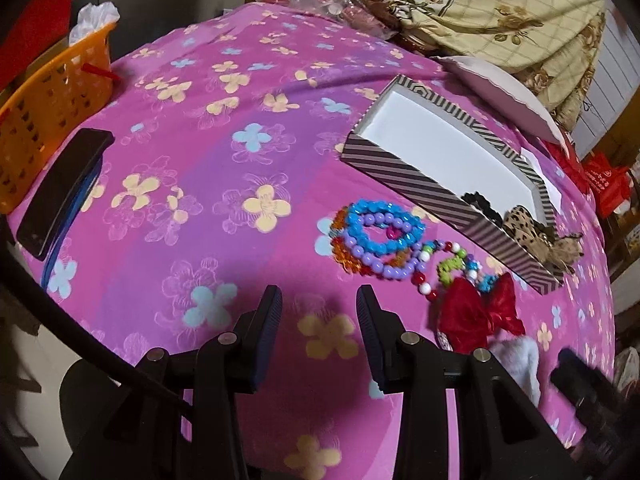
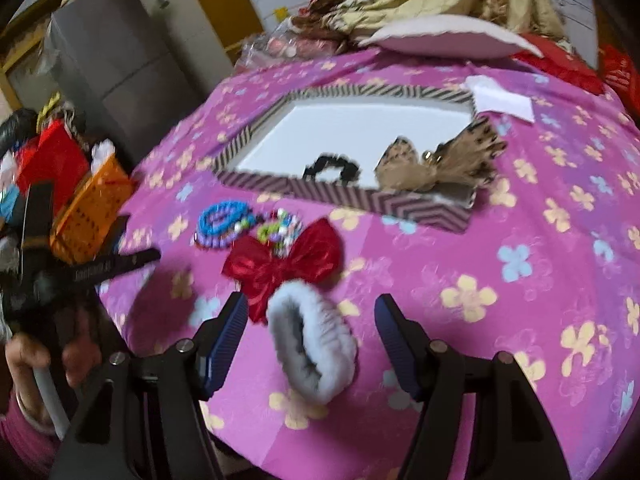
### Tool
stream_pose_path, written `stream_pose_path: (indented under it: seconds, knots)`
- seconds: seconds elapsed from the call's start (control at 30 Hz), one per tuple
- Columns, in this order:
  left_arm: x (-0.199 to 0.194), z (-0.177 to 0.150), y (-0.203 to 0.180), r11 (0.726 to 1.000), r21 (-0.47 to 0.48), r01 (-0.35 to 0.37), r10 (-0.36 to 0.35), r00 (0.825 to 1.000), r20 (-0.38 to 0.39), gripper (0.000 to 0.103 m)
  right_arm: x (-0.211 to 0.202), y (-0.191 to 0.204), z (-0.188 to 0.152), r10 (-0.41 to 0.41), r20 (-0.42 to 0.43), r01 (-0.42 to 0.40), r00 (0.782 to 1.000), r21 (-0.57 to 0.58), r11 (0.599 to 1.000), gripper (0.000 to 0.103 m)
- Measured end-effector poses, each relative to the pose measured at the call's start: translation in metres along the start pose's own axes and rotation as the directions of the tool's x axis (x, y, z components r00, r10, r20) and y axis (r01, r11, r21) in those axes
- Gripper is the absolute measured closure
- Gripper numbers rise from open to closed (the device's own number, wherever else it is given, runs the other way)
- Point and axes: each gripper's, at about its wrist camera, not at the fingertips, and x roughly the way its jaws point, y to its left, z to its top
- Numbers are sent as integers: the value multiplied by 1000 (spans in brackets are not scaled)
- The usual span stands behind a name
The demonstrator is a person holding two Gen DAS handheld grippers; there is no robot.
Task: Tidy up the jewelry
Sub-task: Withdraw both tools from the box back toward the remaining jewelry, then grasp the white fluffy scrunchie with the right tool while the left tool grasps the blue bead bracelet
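Your right gripper [image 2: 306, 330] hangs over the fluffy white scrunchie [image 2: 312, 344], jaws wide apart, one finger on each side of it and neither pad touching the fur. That's your pick in hand, by the look of it: the approach, grip not yet made. The scrunchie lies on the pink flowered cloth [image 2: 500, 320], touching the lower edge of the red bow [image 2: 280, 260].

Your left gripper [image 1: 319, 312] is open too, nothing between its fingers, just bare cloth below. The pile of bead bracelets [image 1: 380, 236] sits ahead and to its right, apart from the fingertips, with the red bow just beside the beads.

The striped box [image 2: 320, 190] is where things are going, I'd say: a black scrunchie [image 2: 332, 168] already lies inside on the white floor, and a leopard-print bow [image 2: 436, 164] rests across its right corner, half over the rim.

So, roughly a third done: two pieces at the box, bracelets, red bow and white scrunchie yet to go.

Next move for your right: come straight down until the pads flank the scrunchie's band, then close. It's soft and will squash, so close well in. Watch the red bow's ribbon; it's touching, and could drag along.
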Motion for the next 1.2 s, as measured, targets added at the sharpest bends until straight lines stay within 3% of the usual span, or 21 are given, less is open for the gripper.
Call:
stream_pose_path:
  seconds: [0.2,0.27,0.7,0.77,0.9,0.97,1.2]
  knots:
    - [20,17,1,999,-20,28,-28,999,-35,59,26,-6,-19,-24,-66,23,998,-14,1000,38]
    - [25,24,0,999,-28,36,-37,998,-46,59,24,-10,-22,8,-36,-8,999,-5,1000,76]
    - [72,58,-14,999,-22,44,-47,990,-137,59,21,-16,-10,-18,-24,17,1000,-47,999,77]
    - [73,60,-15,999,-23,45,-47,991,-125,59,22,-18,-9,-10,-23,9,1000,-33,999,65]
    - [75,62,-20,999,10,37,-35,993,-115,80,28,-20,-8,7,-26,-8,1000,-30,1000,62]
    - [74,63,-23,999,36,30,-25,994,-109,87,31,-20,-9,34,-23,-35,999,-21,999,76]
    - [54,68,-23,996,41,77,-73,994,-80,90,12,-20,-5,51,24,-50,998,-23,998,81]
